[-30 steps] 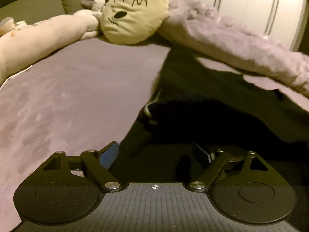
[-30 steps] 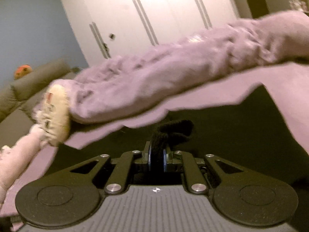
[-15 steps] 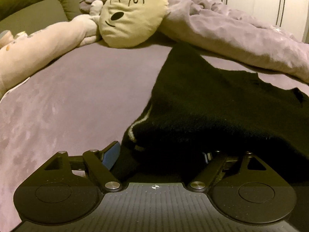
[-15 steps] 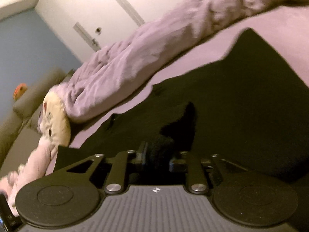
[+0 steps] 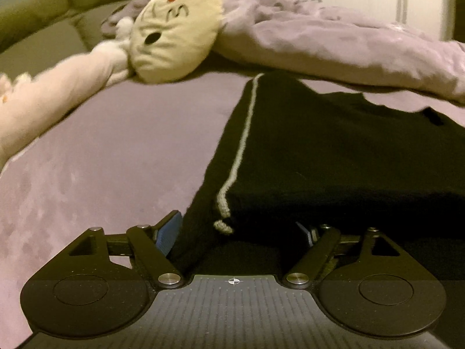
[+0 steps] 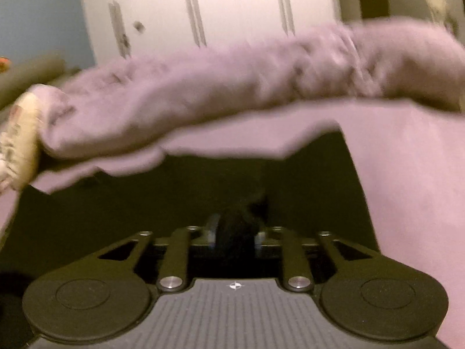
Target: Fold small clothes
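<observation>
Our right tongs (image 6: 234, 234) pinch the black garment (image 5: 334, 151); left tongs (image 5: 235, 232) gape at its near edge, garment stretching straight ahead across the bed (image 5: 116, 145).

We see a purple bed sheet (image 5: 122, 145) spread flat under everything. A round cream plush head (image 5: 177, 29) with a red spot and a black eye lies at the far side, and its long pale pink body (image 5: 58, 87) stretches off to the left. A crumpled purple blanket (image 5: 334, 40) runs from the head to the right. Behind it stand white wardrobe doors (image 6: 232, 8) with long handles. An olive sofa back (image 5: 58, 8) curves along the far left, beside a blue wall (image 6: 37, 17).
</observation>
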